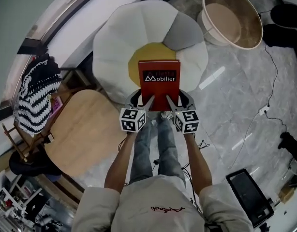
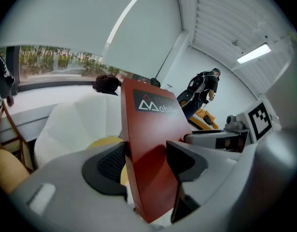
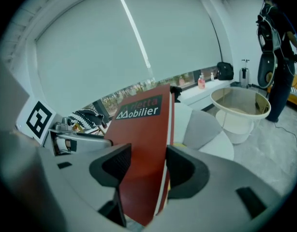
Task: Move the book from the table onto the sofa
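A red book (image 1: 158, 82) with a black "Mobilier" label hangs over the flower-shaped white sofa (image 1: 119, 47), above its yellow centre. My left gripper (image 1: 147, 100) is shut on the book's near left corner and my right gripper (image 1: 170, 101) is shut on its near right corner. In the left gripper view the book (image 2: 151, 153) stands edge-up between the dark pads (image 2: 112, 163). In the right gripper view the same book (image 3: 143, 149) is clamped between the pads (image 3: 182, 170), with the sofa (image 3: 206, 129) behind it.
A round wooden table (image 1: 83, 129) sits at the left, beside a chair with a striped cloth (image 1: 35, 93). A large beige tub (image 1: 233, 16) stands at the upper right on the marble floor. Cables (image 1: 274, 81) and a dark case (image 1: 249, 191) lie at the right.
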### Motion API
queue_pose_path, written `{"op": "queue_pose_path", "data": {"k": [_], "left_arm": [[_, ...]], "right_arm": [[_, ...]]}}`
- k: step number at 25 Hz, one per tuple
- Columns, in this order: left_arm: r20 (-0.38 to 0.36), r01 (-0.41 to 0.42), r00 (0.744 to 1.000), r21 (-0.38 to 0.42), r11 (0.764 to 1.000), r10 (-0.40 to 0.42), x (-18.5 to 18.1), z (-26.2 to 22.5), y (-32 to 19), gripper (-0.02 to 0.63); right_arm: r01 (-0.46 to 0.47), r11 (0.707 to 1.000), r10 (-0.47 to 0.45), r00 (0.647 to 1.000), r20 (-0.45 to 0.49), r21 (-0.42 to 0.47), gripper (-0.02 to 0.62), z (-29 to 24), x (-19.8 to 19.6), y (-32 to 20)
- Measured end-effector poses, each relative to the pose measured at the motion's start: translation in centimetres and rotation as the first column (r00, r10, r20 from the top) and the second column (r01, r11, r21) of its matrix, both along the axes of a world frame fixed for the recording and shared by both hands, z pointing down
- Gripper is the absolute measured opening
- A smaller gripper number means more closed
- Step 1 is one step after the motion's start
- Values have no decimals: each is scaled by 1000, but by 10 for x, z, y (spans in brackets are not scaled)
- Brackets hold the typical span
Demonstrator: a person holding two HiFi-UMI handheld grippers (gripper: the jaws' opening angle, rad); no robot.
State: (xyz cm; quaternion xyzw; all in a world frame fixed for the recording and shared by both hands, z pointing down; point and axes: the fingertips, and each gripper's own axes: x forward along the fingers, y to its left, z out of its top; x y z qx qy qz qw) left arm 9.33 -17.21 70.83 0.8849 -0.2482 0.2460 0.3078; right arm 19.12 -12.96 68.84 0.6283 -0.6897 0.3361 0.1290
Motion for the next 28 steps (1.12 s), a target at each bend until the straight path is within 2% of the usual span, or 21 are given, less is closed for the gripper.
{"op": "queue_pose_path", "data": {"k": [12, 17, 28], "left_arm": [[61, 35, 998, -139, 990, -27, -18, 126, 36, 267], [73, 52, 997, -156, 986, -41, -14, 170, 34, 267], [96, 68, 994, -146, 987, -54, 4, 284, -10, 267]], "right_arm": [[23, 989, -13, 998, 66, -144, 236, 127, -17, 32], [32, 987, -21, 997, 70, -159, 236, 171, -11, 28], [40, 989, -29, 997, 78, -146, 235, 287, 6, -18]]}}
